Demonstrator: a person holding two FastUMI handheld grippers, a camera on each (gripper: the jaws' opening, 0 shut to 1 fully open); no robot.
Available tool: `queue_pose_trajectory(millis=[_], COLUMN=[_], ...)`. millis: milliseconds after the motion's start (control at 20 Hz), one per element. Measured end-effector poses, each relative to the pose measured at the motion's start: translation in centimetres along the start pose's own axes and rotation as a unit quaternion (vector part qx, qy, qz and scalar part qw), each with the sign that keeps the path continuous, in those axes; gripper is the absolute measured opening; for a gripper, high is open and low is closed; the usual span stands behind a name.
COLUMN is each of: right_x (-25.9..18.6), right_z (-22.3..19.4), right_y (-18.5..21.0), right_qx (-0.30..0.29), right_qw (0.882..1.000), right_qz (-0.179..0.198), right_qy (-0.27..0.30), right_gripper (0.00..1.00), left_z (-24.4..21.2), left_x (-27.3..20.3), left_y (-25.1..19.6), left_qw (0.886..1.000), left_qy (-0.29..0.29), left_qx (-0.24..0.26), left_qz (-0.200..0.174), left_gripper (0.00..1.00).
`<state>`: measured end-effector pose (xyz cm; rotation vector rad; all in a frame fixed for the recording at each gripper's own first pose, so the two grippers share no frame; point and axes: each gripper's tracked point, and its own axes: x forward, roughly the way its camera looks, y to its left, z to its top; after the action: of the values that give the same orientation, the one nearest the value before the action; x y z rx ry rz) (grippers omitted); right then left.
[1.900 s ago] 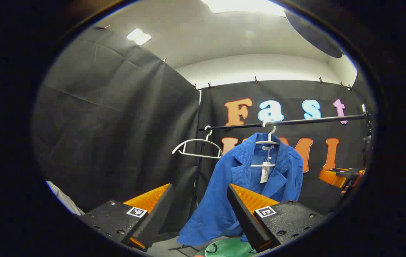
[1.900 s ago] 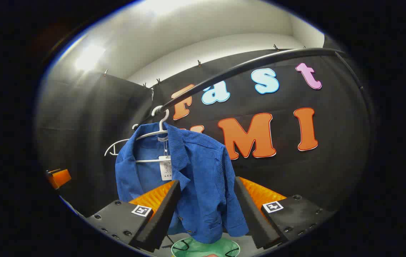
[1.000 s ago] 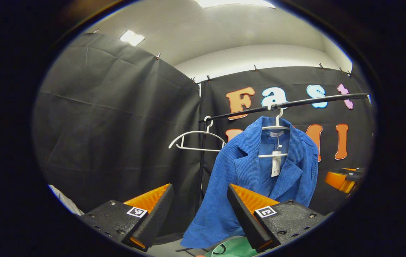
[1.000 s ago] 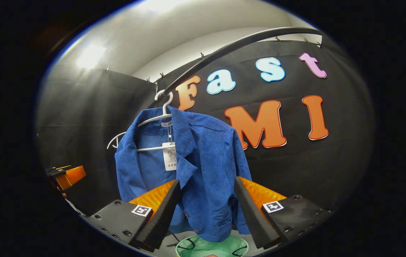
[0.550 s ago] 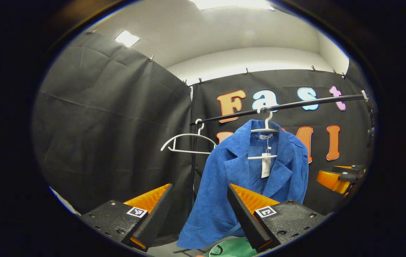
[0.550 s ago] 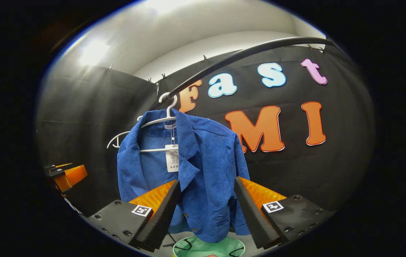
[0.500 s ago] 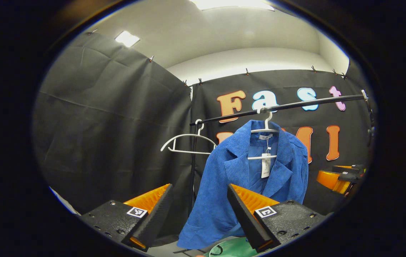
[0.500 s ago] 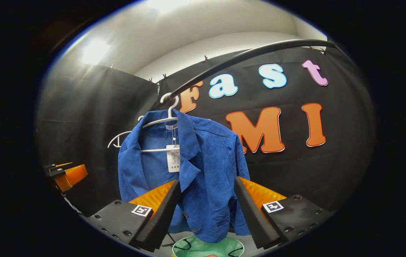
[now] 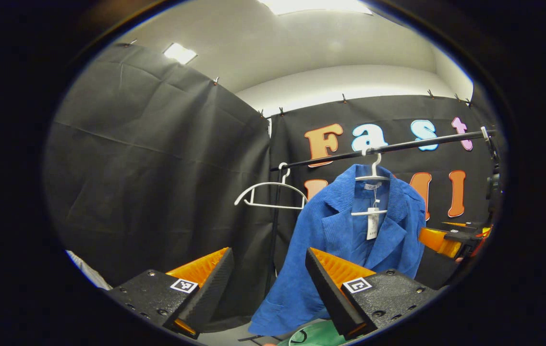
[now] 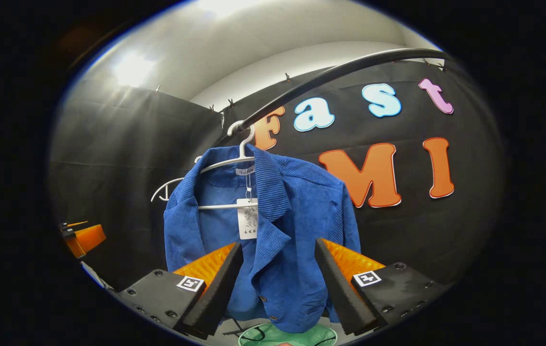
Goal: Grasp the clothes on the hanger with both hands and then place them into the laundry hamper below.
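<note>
A bright blue corduroy jacket (image 9: 349,250) hangs open-fronted on a thin white wire hanger (image 9: 372,179), whose hook sits over a slim black horizontal clothes rail (image 9: 388,147); a white paper tag (image 9: 372,229) dangles from the collar down the inside of the jacket; beside it on the same rail, toward the corner of the booth, hangs a second white hanger (image 9: 269,194) with nothing on it.

In the left gripper view the left gripper (image 9: 269,278) is held up in front of the jacket's lower half with its jaws standing wide apart and nothing between them; it is short of the cloth, touching nothing; the far edge of that view catches the right gripper (image 9: 450,239) near the jacket's other side.

In the right gripper view the right gripper (image 10: 277,269) faces the jacket (image 10: 277,240) head on, its jaws likewise spread wide and empty, the buttoned front hem showing in the gap between them; the hanger (image 10: 234,161) and the rail (image 10: 330,79) arch above; the left gripper (image 10: 80,238) shows small off to the side.

Directly below the jacket's hem sits a pale green round laundry hamper with black handles (image 10: 287,335); its rim peeks up in the left gripper view too (image 9: 313,332), under the hem.
</note>
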<state>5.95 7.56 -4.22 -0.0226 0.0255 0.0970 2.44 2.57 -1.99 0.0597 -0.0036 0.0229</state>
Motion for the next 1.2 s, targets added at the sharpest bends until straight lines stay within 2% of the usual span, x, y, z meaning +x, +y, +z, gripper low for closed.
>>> queue_pose_trajectory(millis=[100,150,200,300,350,400,450,500,600,650,700,750,850,1000,1100,1150,1200], right_x=[2.1,3.4,4.5,6.9,8.2,9.2,10.3,11.4,13.4,14.2,14.9,15.4,15.7,14.8,14.0,13.1,12.0], right_z=[-0.9,-1.4,-2.1,-3.3,-4.1,-4.8,-5.5,-6.2,-6.9,-6.6,-6.4,-6.4,-6.3,-5.8,-5.1,-4.9,-4.4], right_y=[0.9,1.2,1.2,1.4,1.4,1.4,1.6,2.0,1.6,0.7,0.0,-0.8,-1.7,-3.2,-2.6,-2.6,-3.2], right_qx=[0.001,0.003,0.004,0.001,0.0,0.001,0.005,0.007,-0.01,-0.026,-0.04,-0.051,-0.061,-0.046,-0.02,-0.024,-0.033], right_qw=[1.0,1.0,1.0,0.999,0.999,0.999,0.998,0.998,0.998,0.998,0.998,0.997,0.996,0.997,0.999,0.999,0.999], right_qz=[0.008,0.006,-0.004,-0.02,-0.031,-0.036,-0.034,-0.023,-0.021,-0.027,-0.031,-0.037,-0.037,-0.037,0.004,0.016,0.015], right_qy=[0.01,0.017,0.022,0.029,0.036,0.041,0.049,0.057,0.06,0.052,0.047,0.047,0.048,0.047,0.036,0.034,0.029], right_gripper=[0.98,0.97,0.97,0.97,0.88,0.97,0.97,0.89,0.89,0.97,0.89,0.95,0.95,0.48,0.17,0.1,0.1], left_z=[-0.1,-0.1,-0.1,0.1,0.2,0.2,0.4,0.4,0.3,0.2,0.3,0.2,-0.3,-1.5,-2.2,-2.4,-2.5], left_x=[-0.4,-0.6,-0.9,-1.4,-1.6,-1.9,-2.2,-2.6,-3.6,-4.1,-4.7,-5.3,-5.5,-5.7,-4.8,-4.5,-4.2], left_y=[0.9,1.5,2.0,2.6,2.6,2.6,2.4,2.3,1.3,0.6,0.0,-0.8,-2.5,-4.7,-5.7,-6.1,-6.7], left_qw=[1.0,1.0,0.999,0.999,0.998,0.998,0.997,0.997,0.996,0.995,0.995,0.994,0.995,0.997,0.997,0.997,0.998], left_qy=[0.004,0.005,0.005,0.003,0.002,0.002,0.001,0.001,0.005,0.005,0.003,0.001,0.005,0.023,0.026,0.026,0.024], left_qx=[0.001,0.004,0.007,0.012,0.013,0.016,0.02,0.024,0.036,0.043,0.049,0.052,0.042,0.023,0.028,0.03,0.028], left_qz=[0.014,0.024,0.033,0.052,0.058,0.064,0.07,0.077,0.086,0.089,0.092,0.094,0.09,0.076,0.069,0.064,0.058], left_gripper=[0.92,0.95,0.92,0.92,0.92,0.95,0.95,0.92,0.92,0.95,0.92,0.95,0.92,0.92,0.95,0.92,0.92])
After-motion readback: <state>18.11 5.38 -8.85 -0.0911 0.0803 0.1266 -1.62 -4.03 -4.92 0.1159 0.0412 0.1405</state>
